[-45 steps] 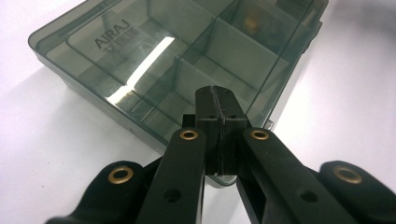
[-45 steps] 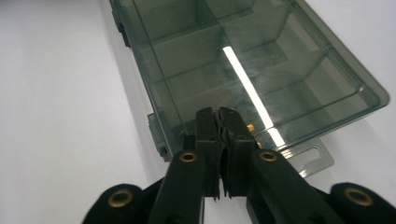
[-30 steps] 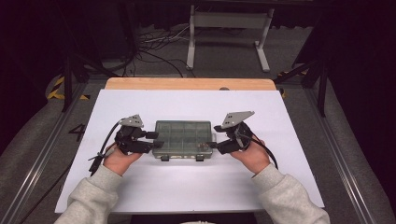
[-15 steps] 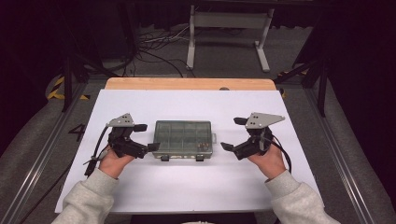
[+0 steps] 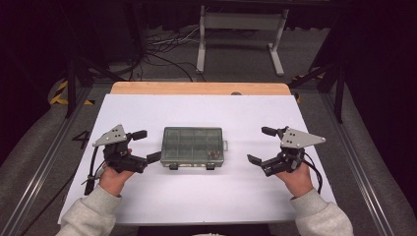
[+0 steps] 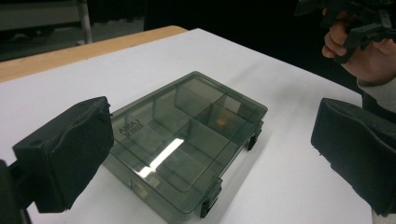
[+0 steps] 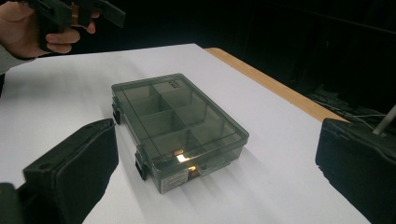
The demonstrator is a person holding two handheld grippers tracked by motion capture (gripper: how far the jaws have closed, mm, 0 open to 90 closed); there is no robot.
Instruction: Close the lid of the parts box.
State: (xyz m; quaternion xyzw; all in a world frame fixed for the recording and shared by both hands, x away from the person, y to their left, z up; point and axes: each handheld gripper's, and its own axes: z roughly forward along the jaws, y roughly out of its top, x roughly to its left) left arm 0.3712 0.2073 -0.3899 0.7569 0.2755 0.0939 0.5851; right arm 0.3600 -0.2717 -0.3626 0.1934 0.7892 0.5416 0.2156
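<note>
A smoky, see-through compartment box (image 5: 193, 146) with its lid closed and two dark latches on its near side lies flat at the middle of the white table (image 5: 236, 108). My left gripper (image 5: 146, 145) is held a little to the left of the box. Its jaws have just been opening and now stand open, with nothing gripped. My right gripper (image 5: 258, 145) is farther off to the right, its jaws also freshly opened and holding nothing. The left gripper view looks across the box (image 6: 187, 140) between wide-apart pads (image 6: 70, 154). The right gripper view shows the box (image 7: 180, 126) from the other end.
The table's far edge is a bare wooden strip (image 5: 196, 88). Beyond it on the floor are a white metal stand (image 5: 241, 34) and loose cables (image 5: 162, 54). Metal rails (image 5: 44, 157) run along both sides of the table.
Both grippers were at the box's two ends a second ago. They have since drawn outward, the right one farther, with the jaws spread wider. The box has stayed in place.
</note>
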